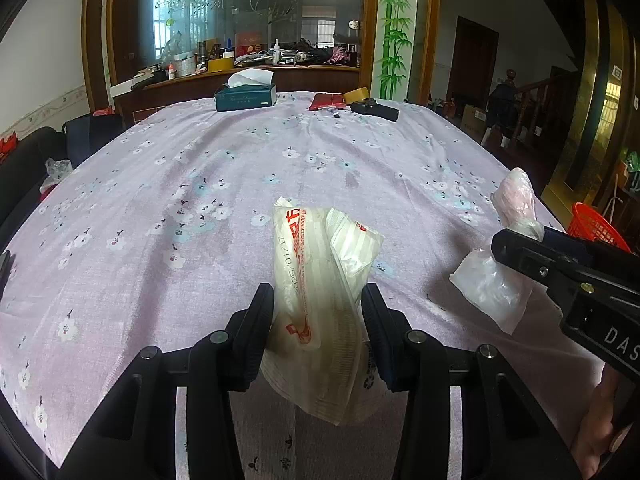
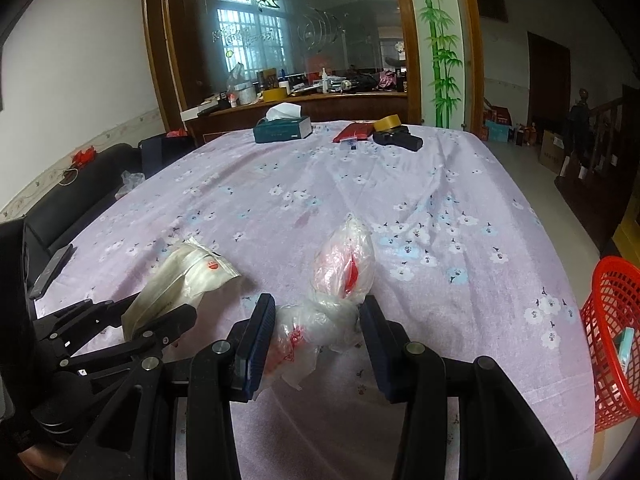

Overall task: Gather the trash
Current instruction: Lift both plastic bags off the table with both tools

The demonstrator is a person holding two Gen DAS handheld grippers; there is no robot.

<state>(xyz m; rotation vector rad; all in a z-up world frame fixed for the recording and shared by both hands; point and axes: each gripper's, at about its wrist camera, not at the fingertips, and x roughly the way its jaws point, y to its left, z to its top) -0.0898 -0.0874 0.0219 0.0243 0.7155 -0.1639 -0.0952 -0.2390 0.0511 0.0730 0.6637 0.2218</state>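
My left gripper (image 1: 318,300) is shut on a crumpled white plastic bag with red print (image 1: 316,280), held just above the lilac flowered tablecloth (image 1: 200,184). The same bag (image 2: 180,284) shows at the left of the right wrist view, pinched in the left gripper (image 2: 160,312). My right gripper (image 2: 318,308) is shut on a knotted clear plastic bag with pink and red inside (image 2: 344,272). From the left wrist view that bag (image 1: 508,248) sits in the right gripper (image 1: 520,248) at the right edge. A red mesh basket (image 2: 612,320) stands off the table's right side.
At the far end of the table lie a green tissue box (image 1: 246,96), a red packet (image 1: 326,101), a roll of tape (image 1: 357,95) and a black device (image 1: 376,110). A phone (image 2: 52,268) lies near the left table edge. A black sofa (image 2: 80,196) stands left.
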